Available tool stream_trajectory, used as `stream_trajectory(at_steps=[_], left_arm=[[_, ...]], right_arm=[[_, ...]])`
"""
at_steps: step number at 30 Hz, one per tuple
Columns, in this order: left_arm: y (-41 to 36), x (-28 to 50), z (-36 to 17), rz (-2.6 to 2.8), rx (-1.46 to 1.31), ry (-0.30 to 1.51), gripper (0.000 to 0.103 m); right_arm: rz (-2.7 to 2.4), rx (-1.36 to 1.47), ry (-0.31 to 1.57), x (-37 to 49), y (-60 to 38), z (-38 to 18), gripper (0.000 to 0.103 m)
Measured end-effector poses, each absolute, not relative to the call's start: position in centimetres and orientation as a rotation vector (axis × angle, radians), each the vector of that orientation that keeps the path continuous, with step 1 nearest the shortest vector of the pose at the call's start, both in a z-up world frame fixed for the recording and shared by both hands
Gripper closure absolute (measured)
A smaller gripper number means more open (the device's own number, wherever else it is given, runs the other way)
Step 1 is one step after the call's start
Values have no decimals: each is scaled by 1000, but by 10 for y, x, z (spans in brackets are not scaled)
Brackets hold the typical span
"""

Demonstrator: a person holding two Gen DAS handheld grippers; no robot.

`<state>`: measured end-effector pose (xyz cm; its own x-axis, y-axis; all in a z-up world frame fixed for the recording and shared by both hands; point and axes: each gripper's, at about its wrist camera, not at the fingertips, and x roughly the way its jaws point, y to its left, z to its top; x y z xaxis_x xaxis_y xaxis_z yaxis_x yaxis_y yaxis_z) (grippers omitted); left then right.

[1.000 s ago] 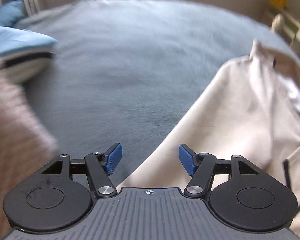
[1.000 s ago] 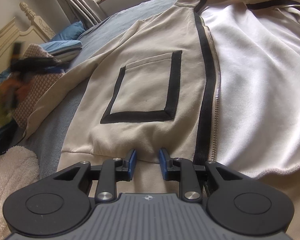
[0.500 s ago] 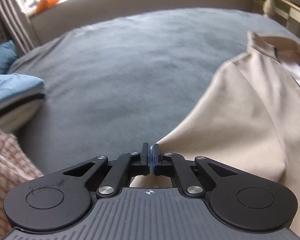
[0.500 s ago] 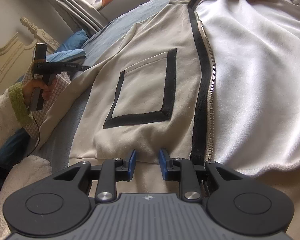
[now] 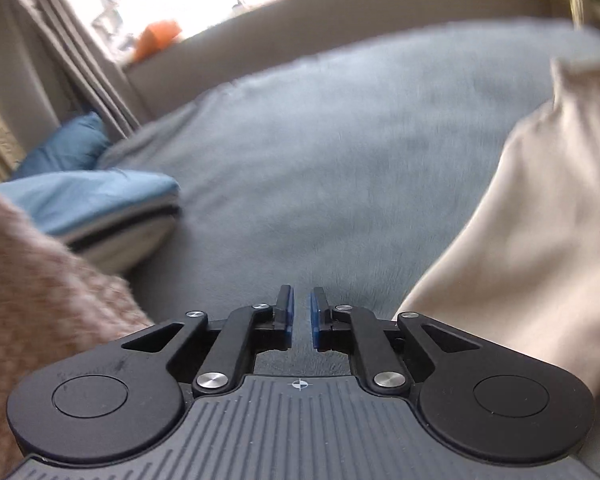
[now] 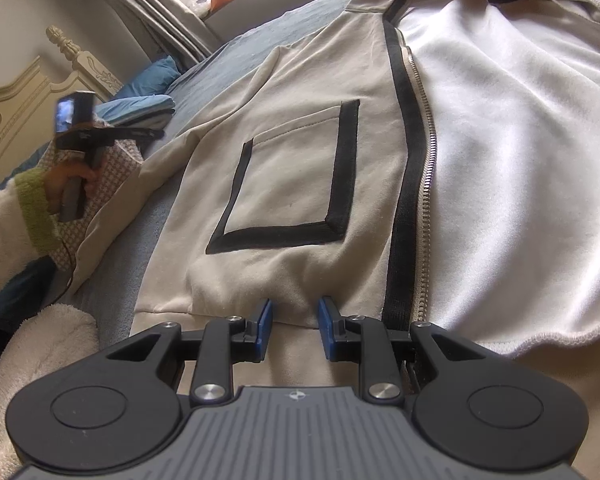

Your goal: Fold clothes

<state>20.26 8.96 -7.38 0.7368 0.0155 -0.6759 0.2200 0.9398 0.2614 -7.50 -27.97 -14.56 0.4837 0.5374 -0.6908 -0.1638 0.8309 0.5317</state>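
The left-wrist view is motion-blurred; one jacket (image 5: pixel 520 240) is cut off at right. Left gripper (image 5: pixel 301 317) is slightly parted, empty. Right gripper (image 6: pixel 294 328) is released over the jacket's hem (image 6: pixel 292 316), lower centre.

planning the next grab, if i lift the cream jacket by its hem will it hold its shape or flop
Probably floppy: the cream jacket is already wrinkled and draped over the grey bedspread. The zipper and black trim may stiffen the front edge a little. It looks thick, so likely somewhat heavy, sagging below the right gripper.
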Motion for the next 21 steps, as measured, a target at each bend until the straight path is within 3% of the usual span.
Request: stream_trajectory(at_steps=[3, 6, 15, 21], left_arm=[[70, 172, -51, -214, 265, 707, 86], [32, 139, -44, -330, 233, 734, 86], [-63, 75, -85, -613, 11, 1063, 85], [-63, 48, -74, -636, 68, 1094, 85]], right_arm=[[442, 433, 967, -77, -280, -147, 77], [436, 434, 956, -78, -279, -147, 77], [384, 445, 920, -93, -282, -134, 75], [290, 415, 898, -135, -308, -119, 73]])
